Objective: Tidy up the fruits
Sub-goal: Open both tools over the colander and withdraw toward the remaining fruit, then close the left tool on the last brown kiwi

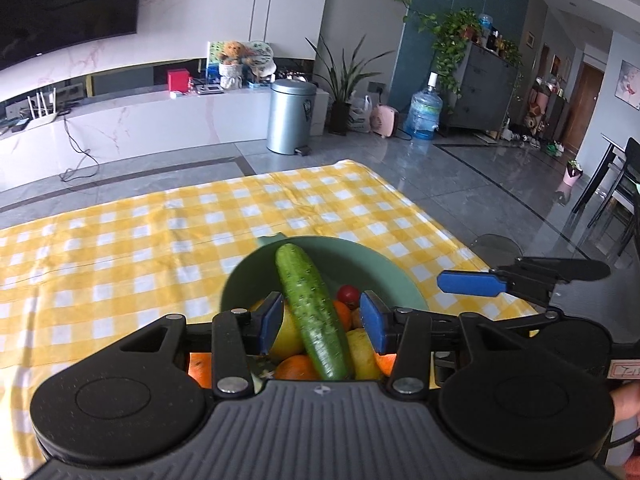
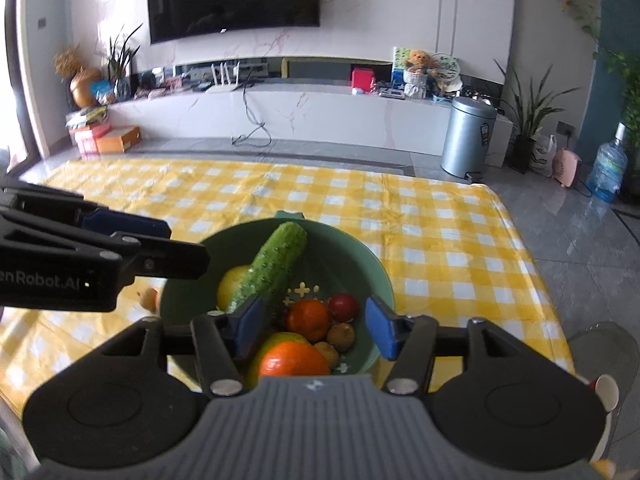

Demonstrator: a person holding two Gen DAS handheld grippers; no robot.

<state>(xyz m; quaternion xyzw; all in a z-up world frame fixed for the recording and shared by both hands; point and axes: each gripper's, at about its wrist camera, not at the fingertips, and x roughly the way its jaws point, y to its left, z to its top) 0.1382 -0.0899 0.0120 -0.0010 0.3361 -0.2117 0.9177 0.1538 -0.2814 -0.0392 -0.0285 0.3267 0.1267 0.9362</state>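
Note:
A green bowl (image 1: pixel 360 248) (image 2: pixel 352 264) stands on the yellow checked cloth. A long cucumber (image 1: pixel 308 300) (image 2: pixel 272 264) leans across it, over a yellow lemon (image 2: pixel 232 284), oranges (image 2: pixel 308 320), a small red fruit (image 2: pixel 344 306) and small brown fruits (image 2: pixel 341 336). My left gripper (image 1: pixel 324 322) hovers open above the bowl; the cucumber shows between its blue pads, untouched. My right gripper (image 2: pixel 314 326) is also open over the bowl, with the fruit pile below and nothing gripped. One blue finger (image 1: pixel 472 282) of the right gripper shows in the left wrist view.
A small yellowish fruit (image 2: pixel 148 298) lies on the cloth (image 1: pixel 120 240) just left of the bowl. The table's right edge (image 2: pixel 520 264) drops to a grey tiled floor. Beyond stand a metal bin (image 2: pixel 468 140), a water bottle (image 1: pixel 424 114) and dark chairs (image 1: pixel 616 188).

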